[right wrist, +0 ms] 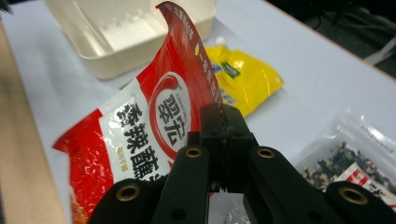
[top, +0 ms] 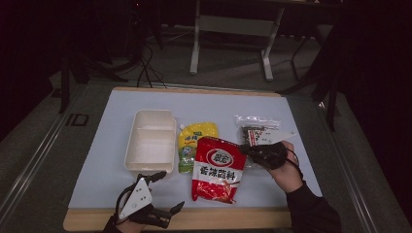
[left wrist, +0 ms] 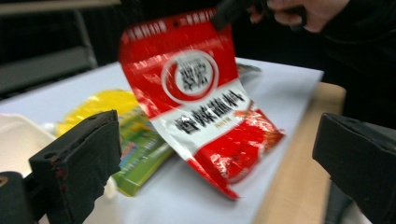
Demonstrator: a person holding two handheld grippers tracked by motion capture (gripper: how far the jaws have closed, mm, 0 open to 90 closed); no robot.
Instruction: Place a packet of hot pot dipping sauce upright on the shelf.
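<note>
Two tongs in use. Right tongs point(right wrist: 224, 135) are clenched on the upper edge of the red packet point(top: 217, 167), whose top is raised while its bottom rests on the counter point(top: 107, 165), touching the yellow pouch point(top: 194, 141). Left tongs point(top: 158, 191) hang released over the counter's near edge, just below the white tray point(top: 150, 141). Clear bag point(top: 255, 127) lies beyond the right hand point(top: 286, 170).

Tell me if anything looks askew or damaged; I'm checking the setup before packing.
The red packet is bent: the right gripper pinches its edge and lifts its top off the table. No spills or tears visible; the white container sits square.
</note>
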